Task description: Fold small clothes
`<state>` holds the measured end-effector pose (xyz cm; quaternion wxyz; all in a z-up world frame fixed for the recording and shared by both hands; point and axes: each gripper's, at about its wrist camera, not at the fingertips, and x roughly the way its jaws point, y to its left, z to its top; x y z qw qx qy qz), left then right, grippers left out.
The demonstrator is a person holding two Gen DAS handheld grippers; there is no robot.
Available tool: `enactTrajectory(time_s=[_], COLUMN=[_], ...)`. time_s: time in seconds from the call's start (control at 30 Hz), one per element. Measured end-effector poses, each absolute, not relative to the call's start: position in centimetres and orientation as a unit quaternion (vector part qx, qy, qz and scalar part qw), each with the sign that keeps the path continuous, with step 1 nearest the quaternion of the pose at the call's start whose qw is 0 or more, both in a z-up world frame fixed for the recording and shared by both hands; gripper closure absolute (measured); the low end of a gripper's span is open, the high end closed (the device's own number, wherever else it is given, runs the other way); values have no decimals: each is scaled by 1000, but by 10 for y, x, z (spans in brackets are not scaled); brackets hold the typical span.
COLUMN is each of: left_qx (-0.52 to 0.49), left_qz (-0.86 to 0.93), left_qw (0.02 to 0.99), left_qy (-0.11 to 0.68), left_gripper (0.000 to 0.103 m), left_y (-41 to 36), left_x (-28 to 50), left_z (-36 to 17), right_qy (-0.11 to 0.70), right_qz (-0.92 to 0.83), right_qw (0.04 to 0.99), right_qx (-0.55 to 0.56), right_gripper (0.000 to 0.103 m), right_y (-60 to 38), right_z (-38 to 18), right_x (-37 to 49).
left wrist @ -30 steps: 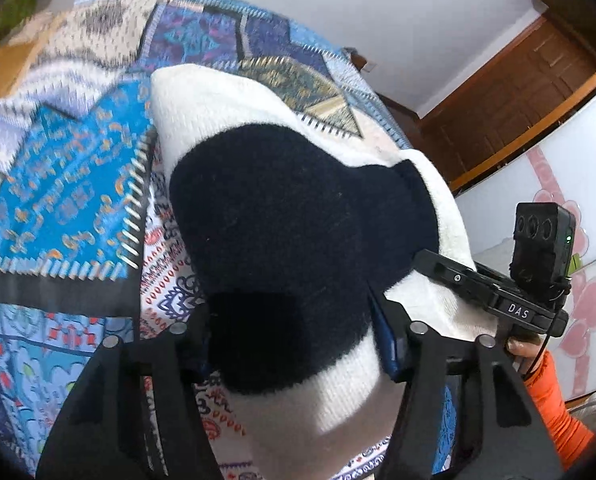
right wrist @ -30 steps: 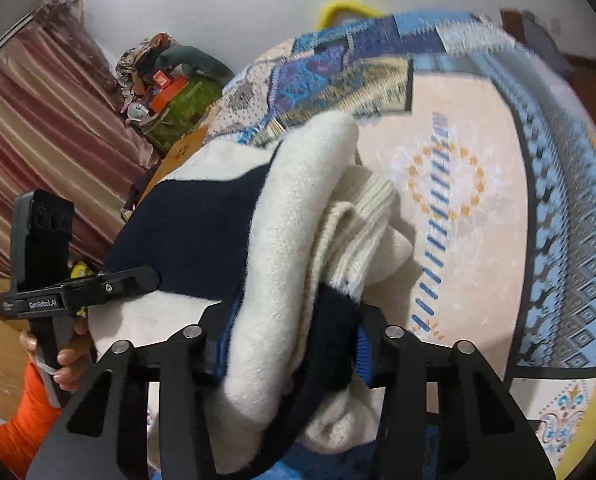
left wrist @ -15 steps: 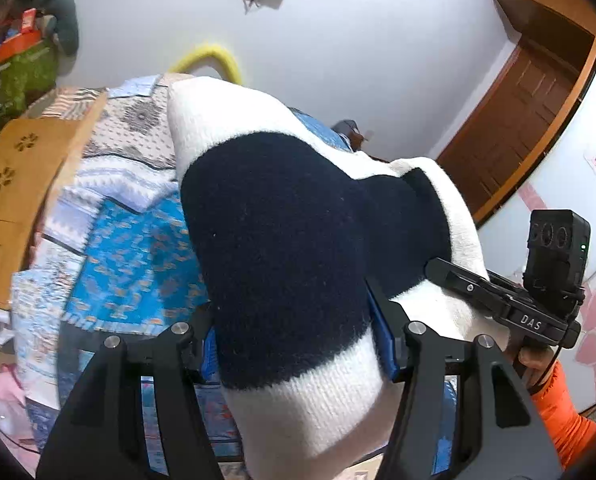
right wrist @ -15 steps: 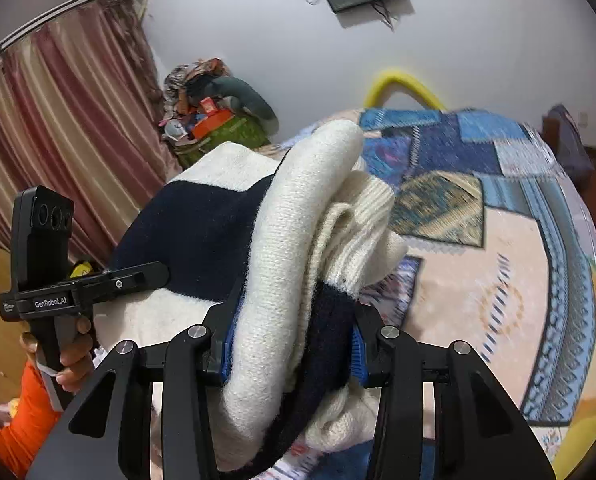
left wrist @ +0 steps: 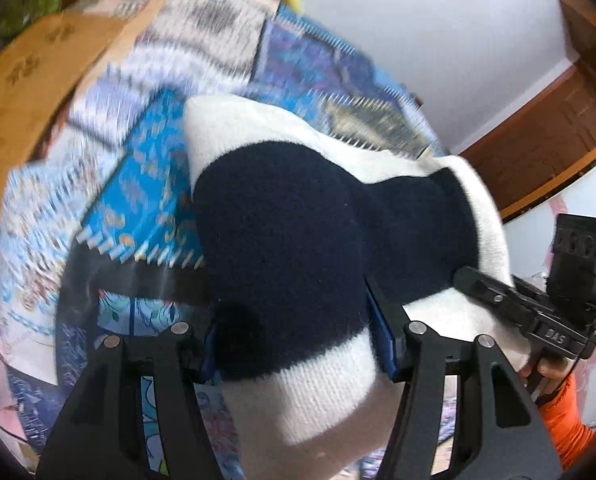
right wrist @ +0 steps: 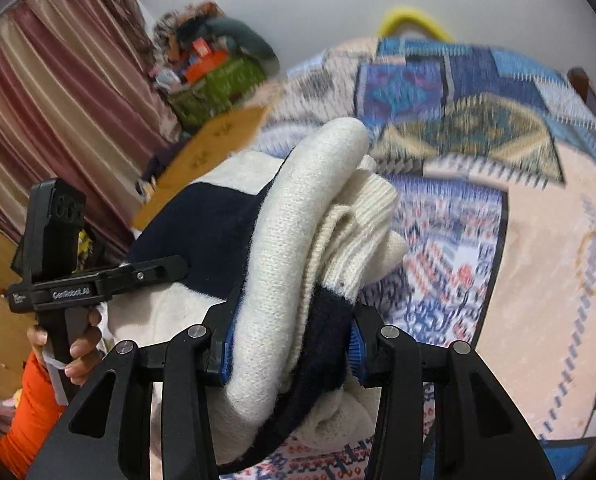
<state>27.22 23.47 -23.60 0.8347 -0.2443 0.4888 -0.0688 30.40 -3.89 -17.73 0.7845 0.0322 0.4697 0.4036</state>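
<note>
A folded cream and navy knit sweater [left wrist: 298, 240] fills the middle of the left wrist view and hangs above the patterned bedspread [left wrist: 145, 184]. My left gripper [left wrist: 298, 344] is shut on one end of it. My right gripper [right wrist: 289, 352] is shut on the other end, where the sweater [right wrist: 306, 232] shows as thick stacked layers. Each gripper shows in the other's view, the right one [left wrist: 554, 312] at the right edge and the left one [right wrist: 97, 280] at the left edge. The bed under the sweater is hidden.
The patchwork bedspread [right wrist: 498, 200] covers the bed. A wooden board [left wrist: 29, 80] lies along its left side. A pile of bags and clothes [right wrist: 213, 68] sits by striped curtains [right wrist: 57, 100]. A wooden door [left wrist: 550, 128] stands at the right.
Both grippers have tilted back down toward the bed with the sweater still held between them. The wall and screen have left view and the bedspread fills the background again.
</note>
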Motion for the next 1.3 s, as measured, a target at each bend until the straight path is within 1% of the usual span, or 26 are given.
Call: enactTrajectory(time_s=[0.07,0.13,0.2,0.33,0.43,0.53,0.63,0.77,0.87,0.97,1.1,1.2,1.27,1.3], left_qx=[-254,-258,-256,-247,-231,-200,-166,-120,-92,-72,-32,-14,-18,-21], left_qz=[-71,-72,-70,-55,-28,-2,13,26,33,40,59,76,74,72], left_qw=[830,833,835,839,850,870,896,931,954,969,982,986,988,989], left_qy=[491,485,482,481,474,451,413,344,285,233,174,149,134,128], left_gripper=[35,28,24,23,23,23,23,23,23,23,23,22,19,15], left_y=[238,237,237,240,243,240,230,208,187,168,140,124,117,115], left_x=[274,272,270,263,255,242,222,184,152,118,74,51,37,30], left_z=[-254,-257,-258,-251,-235,-209,-171,-112,-68,-36,-11,-3,-1,0], right_qy=[473,472,474,474,458,429,392,335,277,222,167,131,113,107], right_qz=[397,398,398,398,394,388,388,396,404,411,426,426,420,415], right_qw=[786,785,785,785,796,816,834,855,871,884,889,895,900,903], right_qx=[28,35,37,36,26,6,-4,-5,-5,-2,12,20,21,20], right_gripper=[62,58,54,46,46,46,46,46,46,46,46,46,46,46], right_y=[-39,-43,-41,-46,-51,-59,-70,-80,-88,-98,-111,-121,-125,-125], right_z=[-188,-193,-192,-187,-174,-154,-126,-87,-51,-22,4,15,19,19], right_x=[305,306,305,302,295,285,270,246,219,190,152,123,106,101])
